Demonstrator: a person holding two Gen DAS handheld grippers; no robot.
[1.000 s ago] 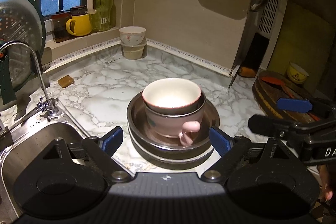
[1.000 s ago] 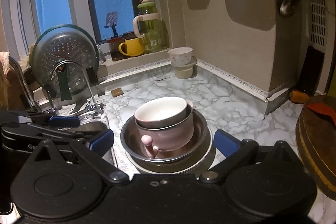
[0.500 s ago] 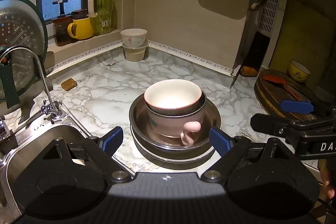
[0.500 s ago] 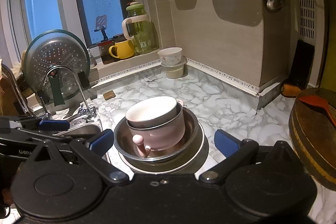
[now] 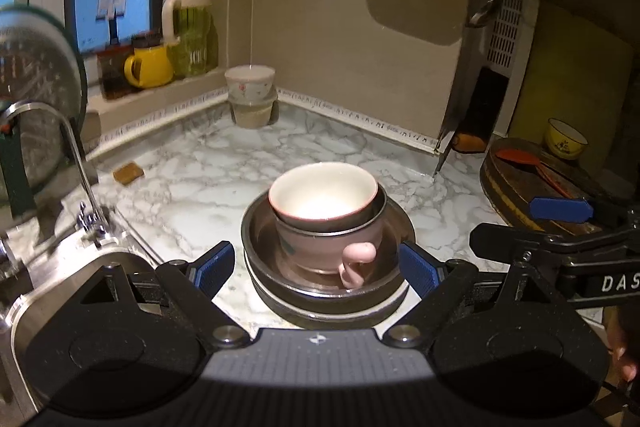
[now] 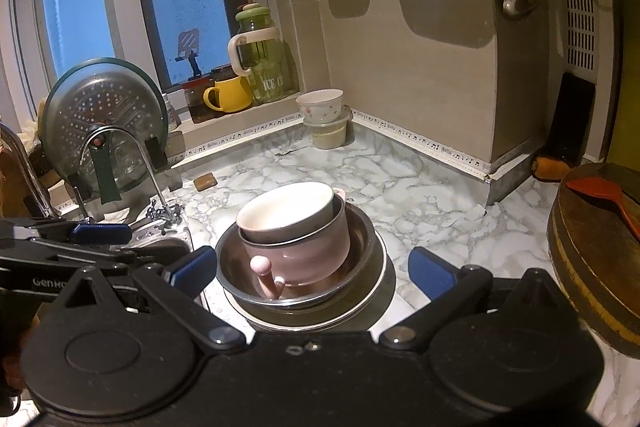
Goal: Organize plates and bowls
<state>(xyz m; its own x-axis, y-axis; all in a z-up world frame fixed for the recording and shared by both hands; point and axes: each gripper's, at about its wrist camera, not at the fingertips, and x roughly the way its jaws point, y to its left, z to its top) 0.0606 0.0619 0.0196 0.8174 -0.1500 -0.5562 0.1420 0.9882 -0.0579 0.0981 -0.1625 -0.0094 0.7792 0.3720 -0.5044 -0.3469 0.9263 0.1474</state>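
Observation:
A stack stands on the marble counter: a steel plate (image 5: 384, 311) at the bottom, a steel bowl (image 5: 256, 239) on it, a pink mug (image 5: 360, 251) with its handle toward me, and a white bowl (image 5: 320, 203) tilted in the mug. The stack also shows in the right wrist view, with the steel bowl (image 6: 360, 255) and white bowl (image 6: 284, 211). My left gripper (image 5: 316, 269) is open and empty, its blue pads either side of the stack's near edge. My right gripper (image 6: 312, 267) is open and empty, likewise in front of the stack.
A sink and tap (image 6: 120, 147) lie at the left, with a pot lid (image 6: 100, 115) behind. Two stacked small bowls (image 6: 324, 115) stand in the far corner. A yellow mug (image 6: 228, 95) and jar sit on the sill. A wooden board (image 6: 592, 251) with a red spatula is at the right.
Both grippers have drawn back and risen a little from the stack. The stack has not moved.

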